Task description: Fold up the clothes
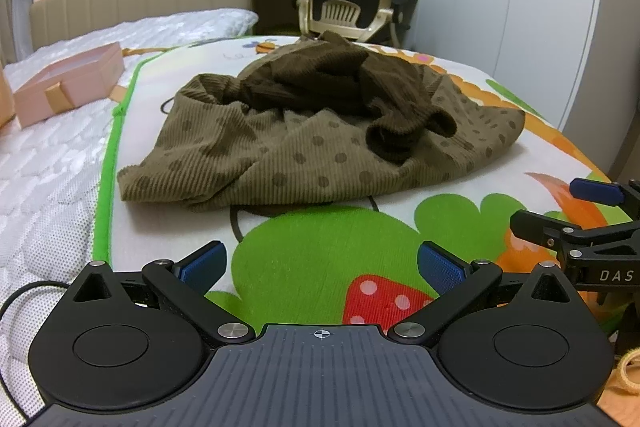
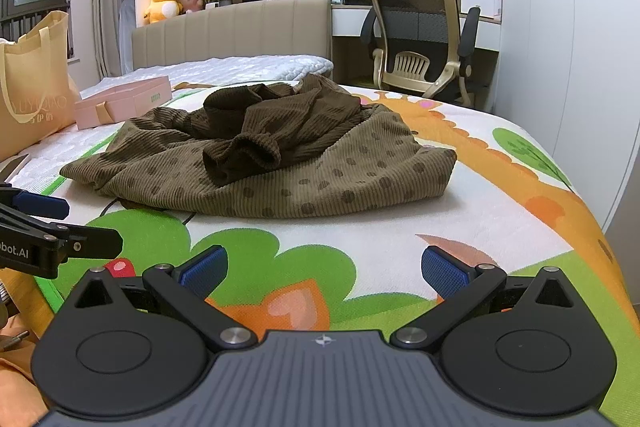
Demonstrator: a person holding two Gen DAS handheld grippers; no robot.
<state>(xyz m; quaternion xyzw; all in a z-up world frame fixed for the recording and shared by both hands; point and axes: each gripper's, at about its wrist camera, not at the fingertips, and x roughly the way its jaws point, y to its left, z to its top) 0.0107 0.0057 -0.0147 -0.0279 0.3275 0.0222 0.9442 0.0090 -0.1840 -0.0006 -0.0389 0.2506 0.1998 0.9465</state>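
Note:
A brown ribbed garment (image 1: 304, 135) with dark polka dots lies crumpled in a heap on the colourful cartoon mat (image 1: 312, 259), its darker sleeves bunched on top. It also shows in the right wrist view (image 2: 280, 155). My left gripper (image 1: 320, 267) is open and empty, hovering over the mat short of the garment's near edge. My right gripper (image 2: 324, 269) is open and empty, also short of the garment, beside the left one. Each gripper shows at the edge of the other's view.
A pink box (image 1: 68, 83) lies on the white mattress (image 1: 44, 187) to the left. A yellow tote bag (image 2: 32, 83) stands at far left. An office chair (image 2: 420, 39) and desk stand behind the bed, white wardrobe doors to the right.

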